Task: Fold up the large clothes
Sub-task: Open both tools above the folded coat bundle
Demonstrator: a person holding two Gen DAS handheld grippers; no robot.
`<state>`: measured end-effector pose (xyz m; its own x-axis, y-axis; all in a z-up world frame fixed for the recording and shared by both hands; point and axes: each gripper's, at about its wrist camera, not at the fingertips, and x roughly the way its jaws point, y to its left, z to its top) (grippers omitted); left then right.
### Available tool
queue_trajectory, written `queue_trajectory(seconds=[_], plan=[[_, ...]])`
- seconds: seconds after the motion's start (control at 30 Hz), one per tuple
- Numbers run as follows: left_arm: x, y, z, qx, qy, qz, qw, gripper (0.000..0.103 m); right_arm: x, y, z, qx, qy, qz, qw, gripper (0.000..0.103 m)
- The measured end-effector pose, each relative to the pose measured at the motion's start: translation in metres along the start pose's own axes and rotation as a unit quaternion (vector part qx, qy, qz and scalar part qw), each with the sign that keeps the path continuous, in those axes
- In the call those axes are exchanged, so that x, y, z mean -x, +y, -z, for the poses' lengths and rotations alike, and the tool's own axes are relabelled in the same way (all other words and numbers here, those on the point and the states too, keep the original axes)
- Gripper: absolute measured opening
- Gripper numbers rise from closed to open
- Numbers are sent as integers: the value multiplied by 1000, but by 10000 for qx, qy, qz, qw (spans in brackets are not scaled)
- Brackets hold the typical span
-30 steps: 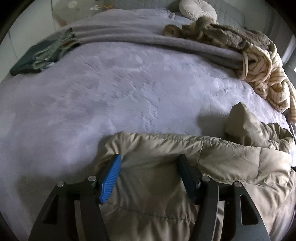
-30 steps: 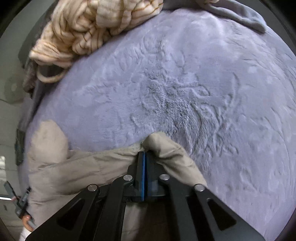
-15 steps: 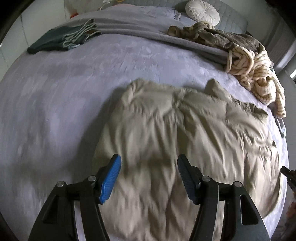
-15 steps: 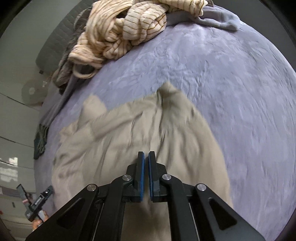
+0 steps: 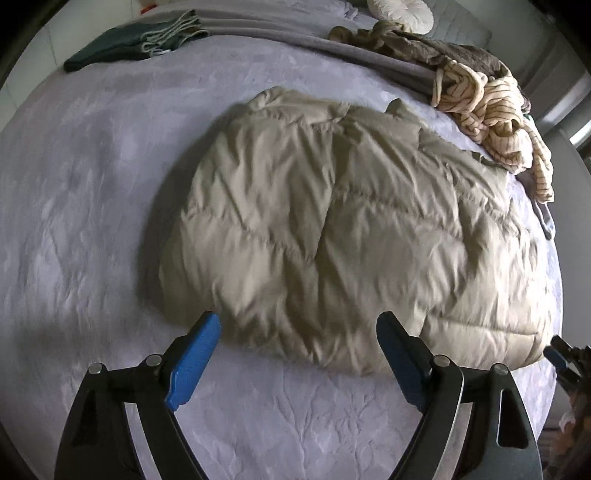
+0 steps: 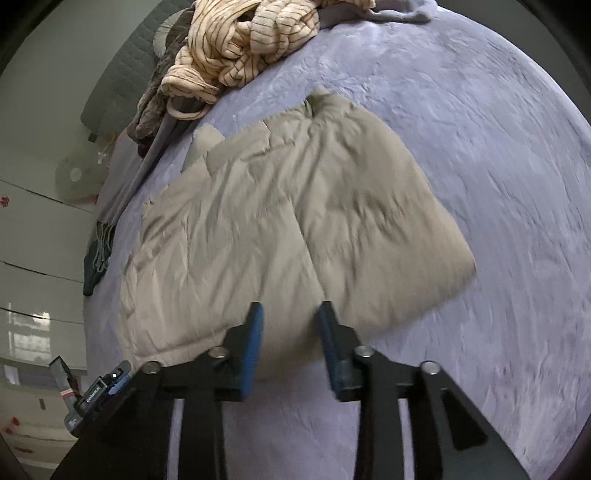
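Note:
A beige puffer jacket (image 5: 343,225) lies folded flat on the lilac bedspread (image 5: 92,192); it also shows in the right wrist view (image 6: 288,229). My left gripper (image 5: 297,332) is open and empty, held above the jacket's near edge. My right gripper (image 6: 290,321) is open and empty, held above the jacket's near edge in its own view. The tip of the right gripper (image 5: 561,358) shows at the right edge of the left wrist view, and the left gripper (image 6: 99,391) shows at the lower left of the right wrist view.
A cream striped garment (image 5: 495,110) and a brown garment (image 5: 406,40) are heaped at the far right of the bed. A dark green folded garment (image 5: 122,44) lies far left. A round white cushion (image 5: 402,13) sits by the headboard.
Both grippers have pulled back and up from the jacket. The right gripper, shut on the jacket's corner a second ago, has let go and opened. The jacket now lies flat.

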<state>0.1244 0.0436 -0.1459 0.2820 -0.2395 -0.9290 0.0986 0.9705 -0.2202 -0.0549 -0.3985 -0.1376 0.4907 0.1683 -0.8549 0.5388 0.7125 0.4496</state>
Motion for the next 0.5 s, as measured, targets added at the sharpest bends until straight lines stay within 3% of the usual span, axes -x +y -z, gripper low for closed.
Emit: queue_trajectory(seconds=[0.03, 0.13, 0.2, 0.33, 0.4, 0.5], plan=[[0, 0, 5, 30, -38, -104, 9999, 103, 0, -2, 5, -17, 14, -5, 10000, 38], [1, 2, 15, 90, -91, -168, 9998, 103, -2, -8, 17, -136, 78, -51, 9999, 41], [-2, 4, 21, 173, 1, -98, 9998, 103, -3, -12, 23, -208, 101, -52, 9997, 49], [-6, 15, 25, 428, 213, 159, 9987, 103, -6, -19, 32, -320, 129, -56, 9994, 52], [-9, 22, 27, 555, 234, 317, 9977, 103, -10, -25, 35, -493, 161, -180, 9985, 65], [-17, 31, 30, 697, 355, 477, 9958, 103, -17, -34, 36, -819, 120, -417, 9957, 74]])
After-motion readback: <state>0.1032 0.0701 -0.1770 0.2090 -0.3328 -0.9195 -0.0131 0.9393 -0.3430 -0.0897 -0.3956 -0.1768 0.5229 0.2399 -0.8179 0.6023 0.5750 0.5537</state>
